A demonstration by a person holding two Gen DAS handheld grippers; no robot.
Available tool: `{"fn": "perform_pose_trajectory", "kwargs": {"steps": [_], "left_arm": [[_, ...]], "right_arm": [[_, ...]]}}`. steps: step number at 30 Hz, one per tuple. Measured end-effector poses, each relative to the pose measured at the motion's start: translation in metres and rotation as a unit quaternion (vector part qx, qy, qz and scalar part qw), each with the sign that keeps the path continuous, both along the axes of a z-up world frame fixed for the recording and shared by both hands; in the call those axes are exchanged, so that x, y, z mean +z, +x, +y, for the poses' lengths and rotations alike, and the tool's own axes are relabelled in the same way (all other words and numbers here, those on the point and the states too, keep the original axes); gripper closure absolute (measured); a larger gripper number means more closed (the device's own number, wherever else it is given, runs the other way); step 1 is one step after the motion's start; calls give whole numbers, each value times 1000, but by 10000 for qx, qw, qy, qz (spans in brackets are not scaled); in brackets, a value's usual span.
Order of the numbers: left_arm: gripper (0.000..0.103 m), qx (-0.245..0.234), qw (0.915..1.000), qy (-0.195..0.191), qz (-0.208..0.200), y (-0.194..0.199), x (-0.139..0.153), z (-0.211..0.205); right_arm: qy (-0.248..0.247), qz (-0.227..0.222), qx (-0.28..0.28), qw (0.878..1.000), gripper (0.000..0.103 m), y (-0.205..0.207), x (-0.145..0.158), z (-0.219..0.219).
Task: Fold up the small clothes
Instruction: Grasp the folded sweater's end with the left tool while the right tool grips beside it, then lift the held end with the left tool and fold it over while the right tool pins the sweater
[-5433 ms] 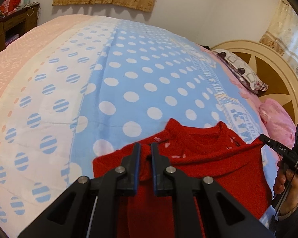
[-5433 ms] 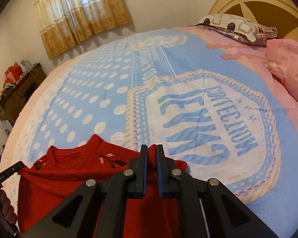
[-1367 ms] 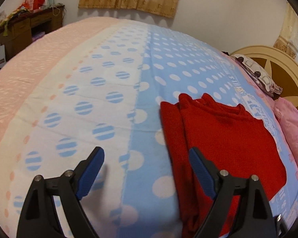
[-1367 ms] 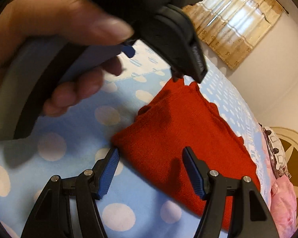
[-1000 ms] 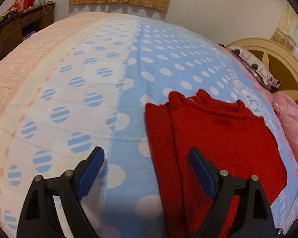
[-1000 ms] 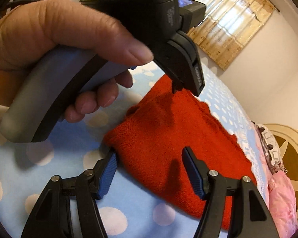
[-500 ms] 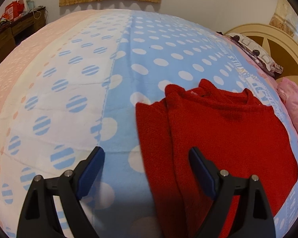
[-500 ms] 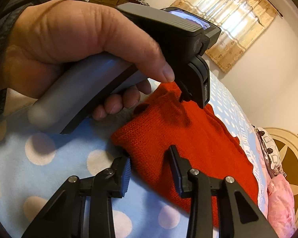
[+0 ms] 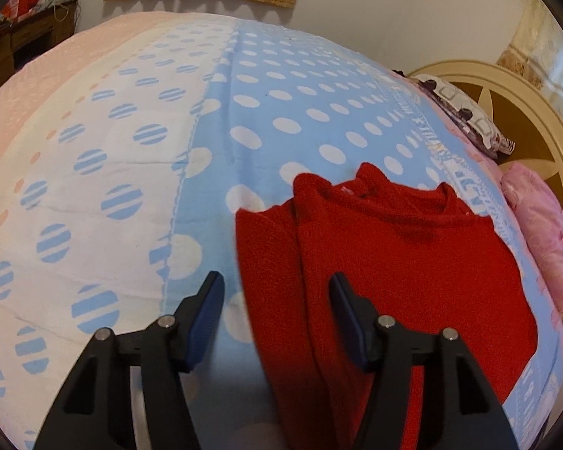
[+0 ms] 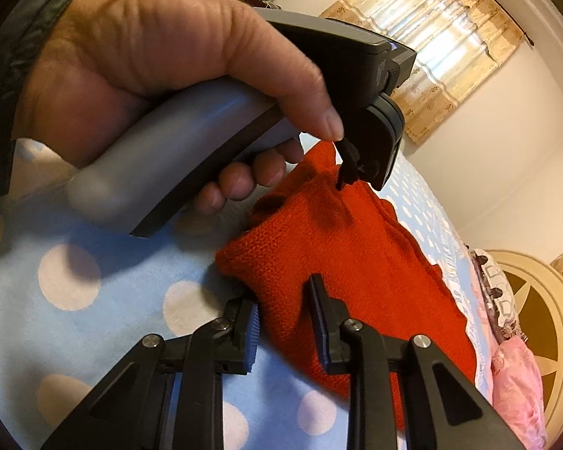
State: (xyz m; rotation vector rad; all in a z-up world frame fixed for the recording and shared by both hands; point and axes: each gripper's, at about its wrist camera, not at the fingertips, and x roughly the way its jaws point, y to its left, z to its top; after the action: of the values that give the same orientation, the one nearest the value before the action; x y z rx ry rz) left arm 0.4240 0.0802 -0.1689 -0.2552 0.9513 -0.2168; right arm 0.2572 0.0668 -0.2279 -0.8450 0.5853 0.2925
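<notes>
So the red sweater (image 9: 401, 262) is lying flat on the polka-dot bedspread (image 9: 281, 112), already folded in on its left side, neckline pointing away toward the far wall and hem toward the person. Its long axis runs pretty much straight out along the way the left gripper (image 9: 277, 318) points. That gripper hangs over the sweater's left folded edge with its jaws closing; the red strip sits between the blue pads (image 9: 206, 318), but they don't look like they're pressing on it yet. The right gripper (image 10: 285, 315) comes in at the near corner of the hem, jaws closing too, and the knit already fills the narrow gap between them. I'd call it pinched or close to it. In the right wrist view the person's left hand (image 10: 161, 67) shows up huge, so both tools sit close together at the hem end. My guess is the next fold carries the hem up toward the collar.
</notes>
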Motion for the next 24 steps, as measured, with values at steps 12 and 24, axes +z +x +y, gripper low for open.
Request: {"fn": "perform_pose_trajectory", "kwargs": {"steps": [12, 24], "left_arm": [[88, -96, 9984, -520, 213, 8, 2, 7], [91, -32, 9947, -1030, 14, 8, 19, 9]], "right_arm": [[361, -22, 36, 9993, 94, -8, 13, -8], [918, -133, -94, 9956, 96, 3, 43, -39]]}}
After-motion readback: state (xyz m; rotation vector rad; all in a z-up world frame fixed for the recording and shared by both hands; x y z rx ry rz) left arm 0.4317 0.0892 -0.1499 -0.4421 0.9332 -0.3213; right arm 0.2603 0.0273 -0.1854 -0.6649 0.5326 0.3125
